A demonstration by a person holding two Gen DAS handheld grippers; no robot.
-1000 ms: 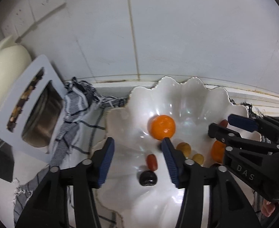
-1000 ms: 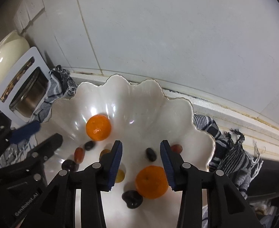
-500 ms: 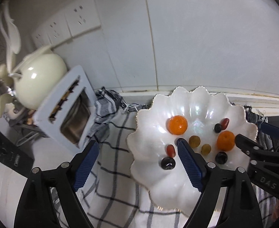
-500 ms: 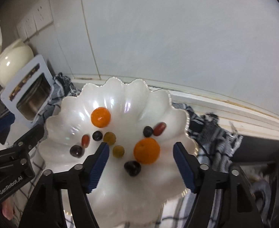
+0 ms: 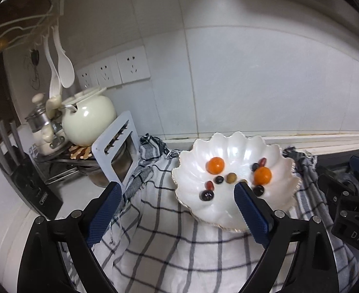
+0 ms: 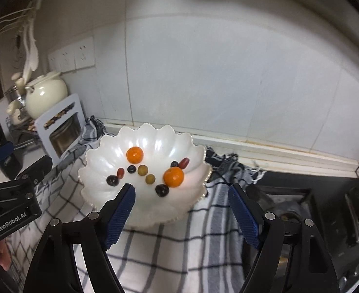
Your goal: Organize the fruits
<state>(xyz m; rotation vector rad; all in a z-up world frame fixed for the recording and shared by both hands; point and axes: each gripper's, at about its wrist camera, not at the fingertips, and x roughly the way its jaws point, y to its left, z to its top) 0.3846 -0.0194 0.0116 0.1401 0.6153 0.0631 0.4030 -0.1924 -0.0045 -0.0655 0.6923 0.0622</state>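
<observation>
Now both tongs, left (image 5: pixel 175 211) & right (image 6: pixel 181 213), just spread, empty; fruits (image 6: pixel 173 176) in bowl (image 6: pixel 169 135)

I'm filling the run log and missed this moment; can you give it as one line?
left gripper: open, empty | right gripper: open, empty | both jaws just opening | white scalloped bowl on checked cloth: two oranges, small fruits

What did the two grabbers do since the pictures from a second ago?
Both pulled up and back from the bowl. The left gripper and the right gripper have just been opening their jaws, and nothing is between them. They hold nothing. The two oranges and the small fruits lie in the bowl as before; the cloth has not moved.
</observation>
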